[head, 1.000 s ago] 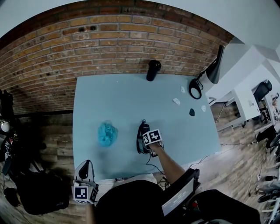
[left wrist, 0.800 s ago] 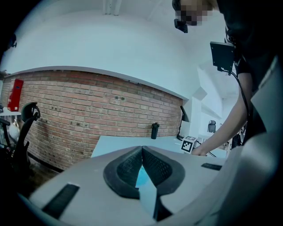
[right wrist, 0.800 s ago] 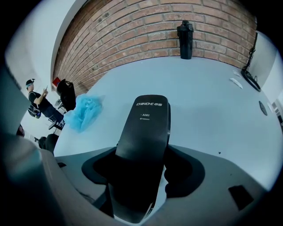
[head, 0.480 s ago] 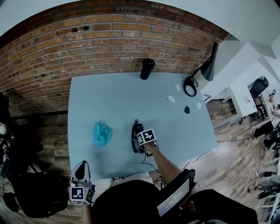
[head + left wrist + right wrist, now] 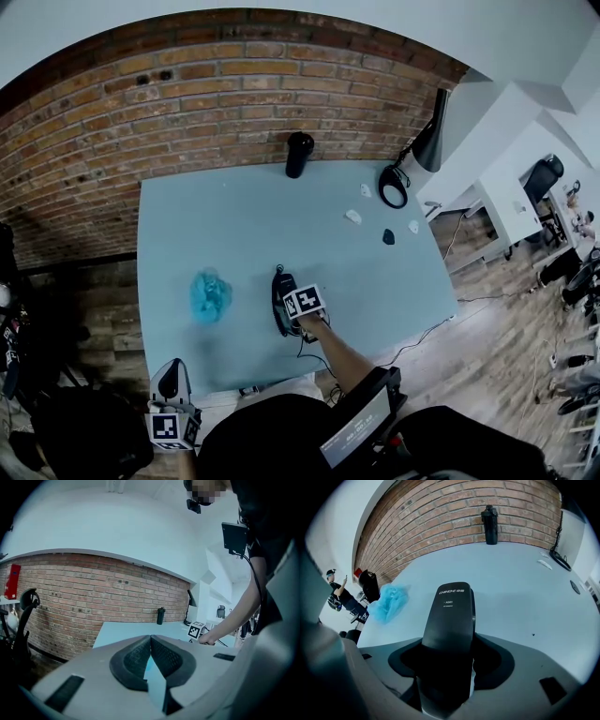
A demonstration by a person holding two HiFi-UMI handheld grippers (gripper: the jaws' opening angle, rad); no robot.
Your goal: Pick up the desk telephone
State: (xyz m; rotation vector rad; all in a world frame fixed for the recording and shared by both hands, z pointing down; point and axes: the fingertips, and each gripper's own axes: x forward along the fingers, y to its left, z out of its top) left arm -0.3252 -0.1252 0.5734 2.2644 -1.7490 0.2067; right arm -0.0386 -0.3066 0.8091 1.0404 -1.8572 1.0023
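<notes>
The desk telephone point(image 5: 278, 284) is lying on the light blue surface point(image 5: 234, 216) near its front edge, with its long axis running from 6 to 12 o'clock in the head view, away from the person. The right hand-held gripper point(image 5: 286, 309) is sitting over the 6 o'clock end, pointing steeply down. Its jaws are straddling the black body at 9 and 3 o'clock, across the narrow width. They have just been closing, and a thin sliver of surface is showing beside the right pad, so a firm pinch is probably not yet made. The left hand-held gripper point(image 5: 171, 375) is hanging at 7 o'clock, off the front edge and well apart, pads pressed together on nothing. The lift is therefore falling to the right hand.
</notes>
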